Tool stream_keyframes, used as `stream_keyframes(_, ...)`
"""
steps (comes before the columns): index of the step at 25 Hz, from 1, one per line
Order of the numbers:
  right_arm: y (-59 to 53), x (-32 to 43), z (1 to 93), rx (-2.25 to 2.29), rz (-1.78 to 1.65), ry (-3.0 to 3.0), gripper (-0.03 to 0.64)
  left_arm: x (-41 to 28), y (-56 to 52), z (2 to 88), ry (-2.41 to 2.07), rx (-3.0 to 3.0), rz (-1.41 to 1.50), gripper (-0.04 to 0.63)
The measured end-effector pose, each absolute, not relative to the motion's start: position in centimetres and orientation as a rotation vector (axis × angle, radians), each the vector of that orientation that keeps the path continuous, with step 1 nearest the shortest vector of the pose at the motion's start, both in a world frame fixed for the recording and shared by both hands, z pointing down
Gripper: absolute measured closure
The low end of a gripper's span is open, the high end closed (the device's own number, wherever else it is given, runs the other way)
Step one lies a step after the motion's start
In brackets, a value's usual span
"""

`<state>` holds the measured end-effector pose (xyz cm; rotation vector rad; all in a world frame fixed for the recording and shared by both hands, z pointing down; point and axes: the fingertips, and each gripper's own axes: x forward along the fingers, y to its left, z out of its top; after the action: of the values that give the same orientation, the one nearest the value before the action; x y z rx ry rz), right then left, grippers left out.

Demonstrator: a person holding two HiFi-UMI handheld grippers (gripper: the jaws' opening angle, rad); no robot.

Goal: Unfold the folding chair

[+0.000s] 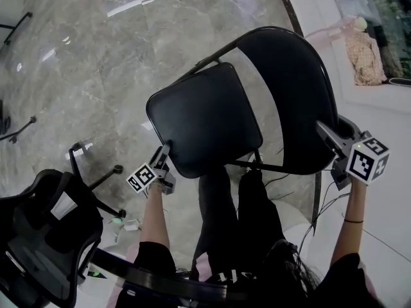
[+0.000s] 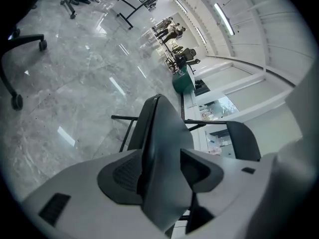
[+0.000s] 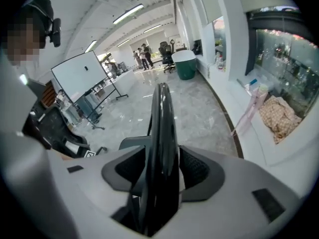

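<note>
The folding chair [image 1: 292, 88] is in front of the person, over the marble floor [image 1: 96, 56]. Left gripper [image 1: 164, 151] is clamped on the seat [image 1: 205, 117] edge. Right gripper [image 1: 329, 136] straddles the backrest [image 3: 162, 133], jaws apart, pads clear of it.

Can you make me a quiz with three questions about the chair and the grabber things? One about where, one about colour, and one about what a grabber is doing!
1. What stands between the right gripper's jaws? A a cup; B the backrest; C a shoe.
2. What colour is the folding chair? A red; B black; C yellow.
3. What is the left gripper doing? A hanging open in the air; B holding a ball; C closed on the seat's edge.

Answers:
1 B: the right gripper view shows the backrest's edge between the jaws.
2 B: seat and backrest are both black.
3 C: the left gripper view shows the jaws clamped on the seat.
</note>
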<state>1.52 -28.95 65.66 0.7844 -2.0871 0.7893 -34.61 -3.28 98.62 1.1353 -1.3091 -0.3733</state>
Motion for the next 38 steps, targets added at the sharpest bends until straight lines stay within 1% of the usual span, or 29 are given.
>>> stream_keyframes(3,-28.7,3.9,64.1,0.914,0.763,-2.079,0.416,-33.6,-3.2,96.1,-1.278,1.17,-0.368,0.353)
stream_keyframes(8,-27.0,6.0,60.3,1.047,0.776,-2.082,0.417,-29.1,-2.5,91.1,-1.159,1.23,-0.347,0.356)
stream_keyframes(11,-25.4,6.2,57.4,1.108,0.811,-2.109,0.421,-27.4,-2.8,87.5,-1.165,1.275,-0.309,0.401)
stream_keyframes(13,-24.0,6.3,55.9,1.15,0.826,-2.115,0.443,-26.5,-3.4,85.1,-1.161,1.3,-0.317,0.433)
stream_keyframes(16,-21.5,6.4,53.8,1.204,0.848,-2.116,0.494,-25.2,-4.7,81.3,-1.141,1.345,-0.351,0.461)
stream_keyframes(21,-17.2,6.1,51.6,1.252,0.935,-2.132,0.538,-23.6,-6.6,75.5,-1.143,1.429,-0.361,0.513)
stream_keyframes(24,-15.0,6.0,51.1,1.282,1.001,-2.151,0.562,-22.8,-7.6,72.8,-1.152,1.521,-0.299,0.54)
stream_keyframes(27,-12.9,5.7,50.8,1.285,1.036,-2.169,0.573,-22.7,-7.6,70.5,-1.205,1.598,-0.218,0.56)
stream_keyframes(31,-10.7,6.0,49.9,1.295,1.076,-2.195,0.587,-20.0,-6.6,66.3,-1.168,1.661,-0.217,0.583)
stream_keyframes(38,-3.8,5.0,48.3,1.212,1.086,-2.301,0.601,-15.3,-1.6,61.6,-1.119,1.779,-0.148,0.589)
